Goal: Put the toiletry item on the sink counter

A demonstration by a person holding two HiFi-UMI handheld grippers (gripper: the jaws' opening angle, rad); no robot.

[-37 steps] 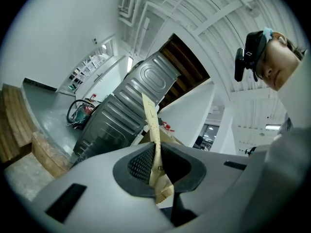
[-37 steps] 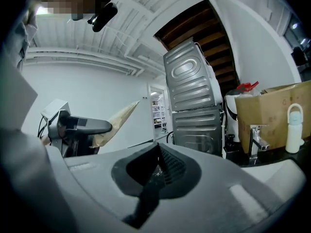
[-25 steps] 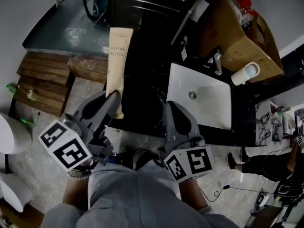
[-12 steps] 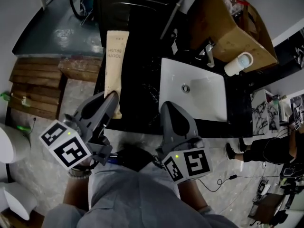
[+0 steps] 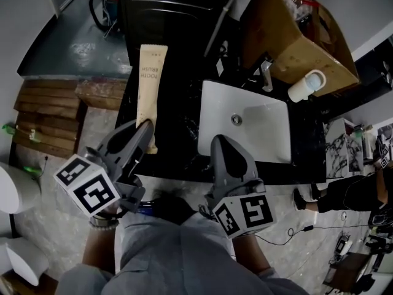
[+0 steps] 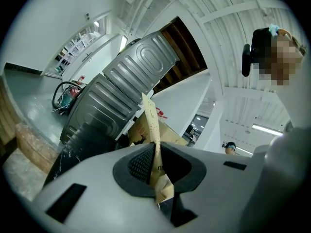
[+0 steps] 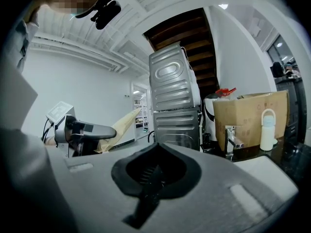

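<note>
gripping the crumpled near end of the toothbrush packet (image 5: 150, 82), the left gripper (image 5: 146, 128) sits at lower left of the frame with its jaws pinched on it. the packet's long axis runs straight away from the jaws toward the top of the frame. it is tilted up clear of the black counter (image 5: 178, 112), above the strip left of the white sink (image 5: 245, 125). the right gripper (image 5: 226, 145), at lower centre, has its jaws closed on nothing and is nearer the sink. the left one alone looks placed to lower the packet flat.
</note>
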